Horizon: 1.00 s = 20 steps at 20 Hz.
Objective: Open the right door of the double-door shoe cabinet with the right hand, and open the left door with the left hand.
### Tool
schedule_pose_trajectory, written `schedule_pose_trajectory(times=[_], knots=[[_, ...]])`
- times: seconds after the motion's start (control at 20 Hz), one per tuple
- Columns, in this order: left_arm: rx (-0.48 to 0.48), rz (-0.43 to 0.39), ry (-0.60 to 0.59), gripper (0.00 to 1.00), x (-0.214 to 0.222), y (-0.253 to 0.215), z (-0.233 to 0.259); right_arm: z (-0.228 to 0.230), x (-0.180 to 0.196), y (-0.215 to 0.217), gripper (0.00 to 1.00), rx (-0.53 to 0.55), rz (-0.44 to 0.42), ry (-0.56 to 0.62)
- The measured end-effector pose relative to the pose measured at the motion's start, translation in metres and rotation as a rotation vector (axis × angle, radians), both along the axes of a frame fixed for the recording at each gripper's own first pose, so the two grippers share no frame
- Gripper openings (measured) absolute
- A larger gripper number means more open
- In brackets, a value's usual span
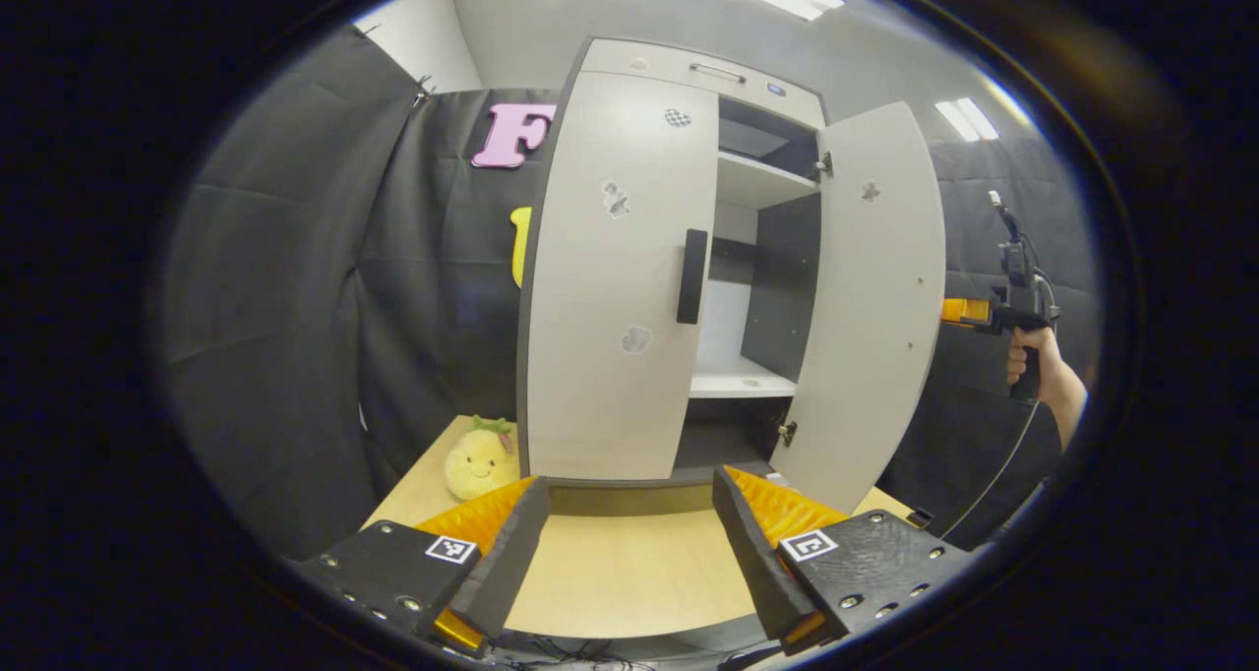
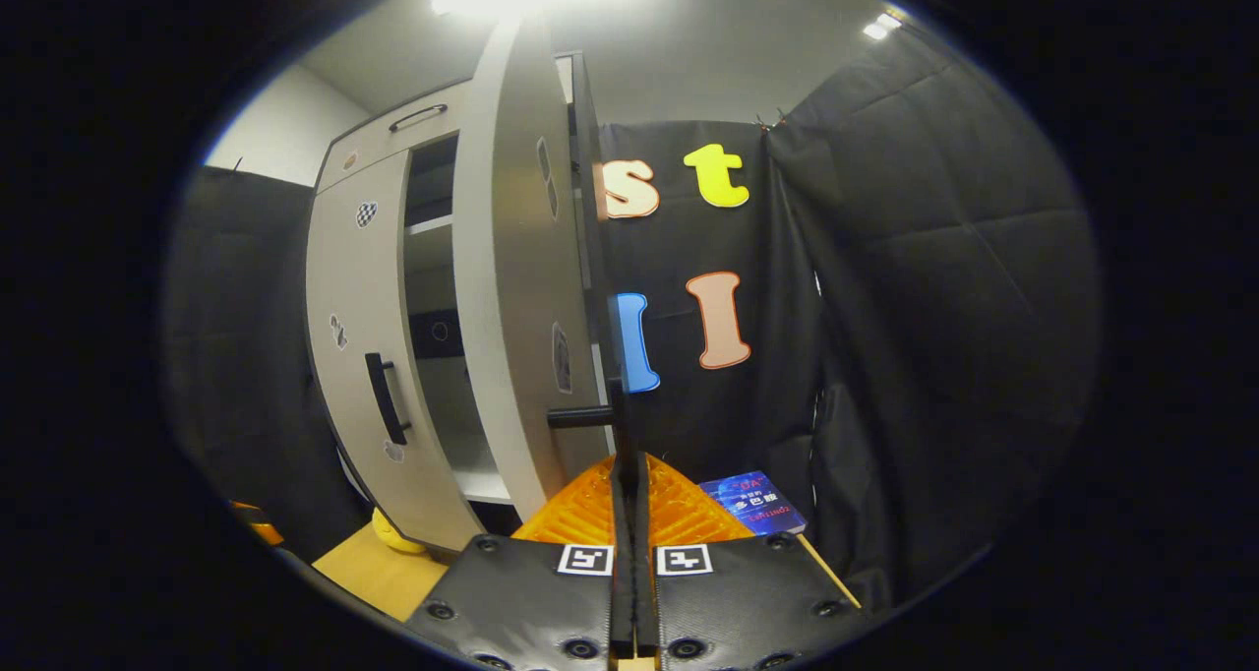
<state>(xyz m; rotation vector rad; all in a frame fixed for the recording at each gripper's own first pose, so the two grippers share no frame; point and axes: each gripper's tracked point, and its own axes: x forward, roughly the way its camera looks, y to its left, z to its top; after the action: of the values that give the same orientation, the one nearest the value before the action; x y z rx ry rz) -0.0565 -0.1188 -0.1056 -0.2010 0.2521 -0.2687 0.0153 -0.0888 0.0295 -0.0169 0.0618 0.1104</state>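
Two doors on tall pale-grey double-door shoe cabinet (image 1: 679, 71), which stands at far edge of light wood tabletop (image 1: 620, 563). Left door (image 1: 620, 287): flush shut, black vertical bar handle (image 1: 692, 275) at its inner edge, untouched. Right door (image 1: 870, 307): swung outward on its hinges, white shelves (image 1: 743, 384) and dark interior exposed betw. the two doors.

Left gripper (image 1: 629, 499): fingers spread wide, nothing betw. them, low over tabletop in front of cabinet base, well apart from left handle.

Right gripper (image 2: 629, 455): in right gripper view, fingers pressed together w/ thin black handle (image 2: 585, 416) of right door rising from betw. the tips; appears pinched on it. In left gripper view same gripper is seen past outer edge of right door, held by a hand (image 1: 1033, 351).

Other items: yellow smiling plush toy (image 1: 480, 457) on tabletop near left-hand corner, just beside cabinet's left side. Blue-covered book (image 2: 755, 502) on tabletop beyond right gripper, near booth cloth. Small stickers on both door faces, too small to ID.
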Motion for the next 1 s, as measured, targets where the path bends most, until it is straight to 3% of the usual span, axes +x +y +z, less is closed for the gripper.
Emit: schedule_pose_trajectory(times=[0.6,1.0], knots=[[-0.053,-0.008,0.017,0.95,0.009,0.007,-0.007,-0.011,-0.02,-0.005,0.02,0.093,0.004,0.005],[-0.053,-0.025,0.026,0.95,0.027,0.006,-0.019,-0.037,-0.05,-0.071,0.02,0.117,-0.178,0.047]])
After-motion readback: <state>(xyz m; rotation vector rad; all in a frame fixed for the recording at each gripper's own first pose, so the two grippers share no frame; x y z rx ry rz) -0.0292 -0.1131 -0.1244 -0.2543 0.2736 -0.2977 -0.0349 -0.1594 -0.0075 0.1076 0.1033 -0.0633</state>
